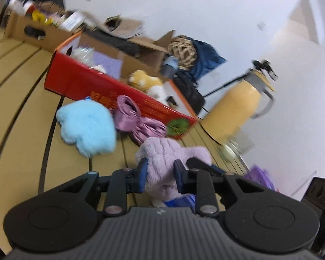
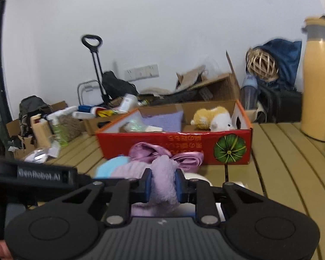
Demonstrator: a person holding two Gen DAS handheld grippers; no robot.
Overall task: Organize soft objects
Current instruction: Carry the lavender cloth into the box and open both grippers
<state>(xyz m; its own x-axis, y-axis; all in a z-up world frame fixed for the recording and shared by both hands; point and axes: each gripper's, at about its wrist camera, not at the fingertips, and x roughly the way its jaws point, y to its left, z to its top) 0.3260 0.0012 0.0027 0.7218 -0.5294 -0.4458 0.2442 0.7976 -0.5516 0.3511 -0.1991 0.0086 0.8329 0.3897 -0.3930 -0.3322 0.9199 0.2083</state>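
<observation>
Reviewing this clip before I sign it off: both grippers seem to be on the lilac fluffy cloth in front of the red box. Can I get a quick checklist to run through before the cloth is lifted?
1. Left gripper pinches the lilac cloth: ok, fabric is squeezed between its pads.
2. Right gripper pinches the same cloth: ok.
3. Blue fluffy cloth free of the grip: ok in the left view; the right view leaves it unclear.
4. Purple satin cloth not tangled with the lilac one: cannot tell, they overlap.
5. Red box has room: ok, a gap beside the plush toy.
6. Yellow jug clear of the path: ok, off to the side.
</observation>
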